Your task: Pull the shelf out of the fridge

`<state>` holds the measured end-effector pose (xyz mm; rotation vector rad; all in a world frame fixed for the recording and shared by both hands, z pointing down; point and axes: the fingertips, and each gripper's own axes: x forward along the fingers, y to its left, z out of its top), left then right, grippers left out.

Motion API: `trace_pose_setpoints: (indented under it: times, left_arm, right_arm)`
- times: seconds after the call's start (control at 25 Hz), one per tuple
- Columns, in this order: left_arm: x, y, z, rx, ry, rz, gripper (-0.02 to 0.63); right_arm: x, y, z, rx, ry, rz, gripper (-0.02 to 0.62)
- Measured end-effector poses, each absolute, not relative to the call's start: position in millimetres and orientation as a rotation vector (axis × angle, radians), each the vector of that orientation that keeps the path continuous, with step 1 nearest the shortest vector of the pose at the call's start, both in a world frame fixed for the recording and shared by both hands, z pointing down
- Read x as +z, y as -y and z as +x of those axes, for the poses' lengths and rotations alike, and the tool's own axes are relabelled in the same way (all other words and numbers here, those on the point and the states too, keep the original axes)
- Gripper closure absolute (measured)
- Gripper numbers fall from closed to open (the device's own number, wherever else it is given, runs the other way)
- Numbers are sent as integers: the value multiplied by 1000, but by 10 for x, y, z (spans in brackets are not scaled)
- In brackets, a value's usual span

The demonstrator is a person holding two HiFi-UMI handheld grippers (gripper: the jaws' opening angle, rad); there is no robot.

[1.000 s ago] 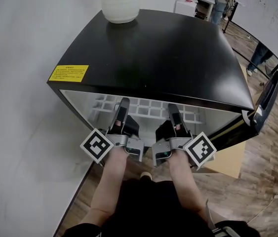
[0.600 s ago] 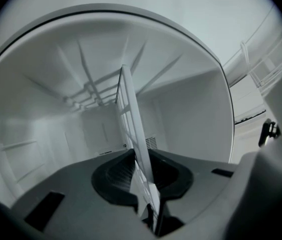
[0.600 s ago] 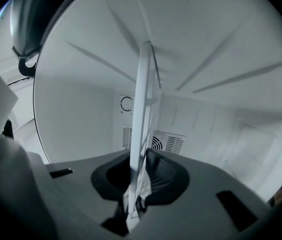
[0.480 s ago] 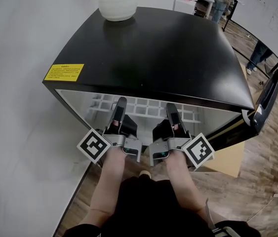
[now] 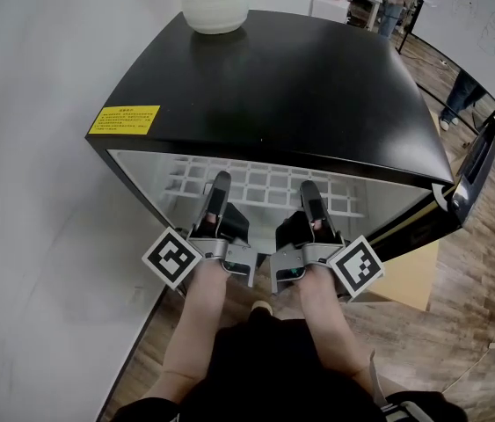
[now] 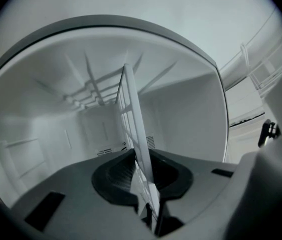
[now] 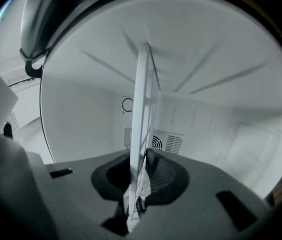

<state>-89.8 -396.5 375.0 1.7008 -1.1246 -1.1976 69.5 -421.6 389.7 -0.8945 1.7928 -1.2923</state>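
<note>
Fingers [image 6: 70, 199] of the left gripper [image 5: 220, 192] have just been closing, and they now pinch the front edge of the shelf [image 5: 265, 185]. They are nearly together, with only the thin white rim between them. The right gripper [image 5: 309, 197] has done the same a little way along that edge, and its own view shows the rim [image 7: 142, 114] caught between its pads. The shelf, a white grid, sits inside the open fridge [image 5: 273, 77], reaching back toward the rear wall, and looks fully seated to me. The door [image 5: 476, 170] hangs open at the right.

What worries me, standing here, is an uneven pull. If one hand leads, the shelf could skew and jam against the side walls. Each grip is on a narrow strip of rim, so a sharp tug could slip the pads off. A hard yank might also rock the whole fridge, and a white jug [image 5: 214, 3] stands on top near the back. Once the shelf clears its supports, its rear end would drop unless both hands keep it level.
</note>
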Motion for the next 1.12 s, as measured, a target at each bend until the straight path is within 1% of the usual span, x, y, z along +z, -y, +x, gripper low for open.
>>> trace_pose_setpoints:
  times: [1.12]
  left_arm:
    - [3754,3988,-884,-1142,1116,1705,545]
  right_arm:
    - [3909,4214,702,-1298,-1768,-920,569]
